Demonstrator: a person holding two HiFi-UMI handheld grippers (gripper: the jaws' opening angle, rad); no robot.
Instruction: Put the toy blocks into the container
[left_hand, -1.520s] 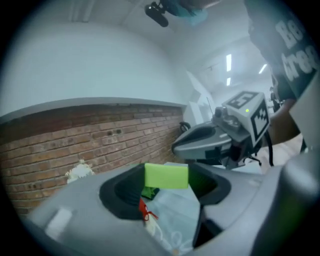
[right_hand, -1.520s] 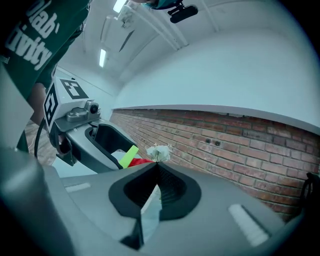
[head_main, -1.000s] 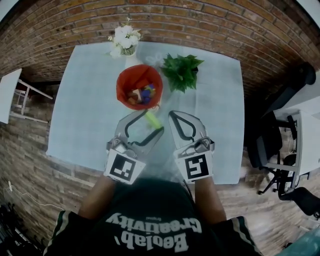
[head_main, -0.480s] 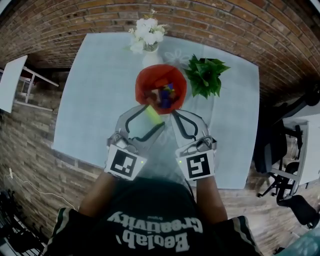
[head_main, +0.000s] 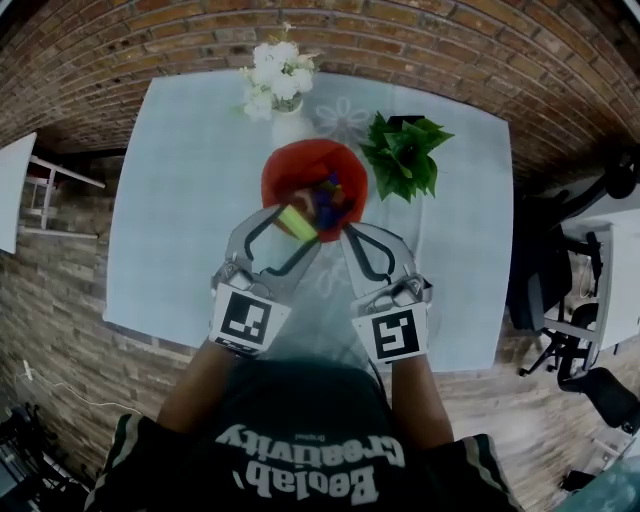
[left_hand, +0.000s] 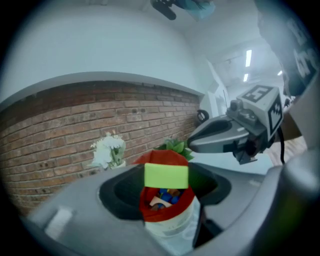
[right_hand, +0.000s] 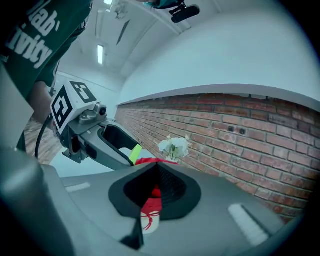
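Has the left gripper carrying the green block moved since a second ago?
Yes. The left gripper has carried the green block forward toward the red container. Earlier a gap separated them; now the block overlaps its near rim in the head view.

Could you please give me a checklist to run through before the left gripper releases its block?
1. Block gripped: ok; the yellow-green block sits between the left gripper's jaws.
2. Block over the red container's opening: cannot tell; it shows at the near rim.
3. Room inside: ok; the blocks inside lie below the rim.
4. Right gripper clear: ok; shut, empty, beside the container.
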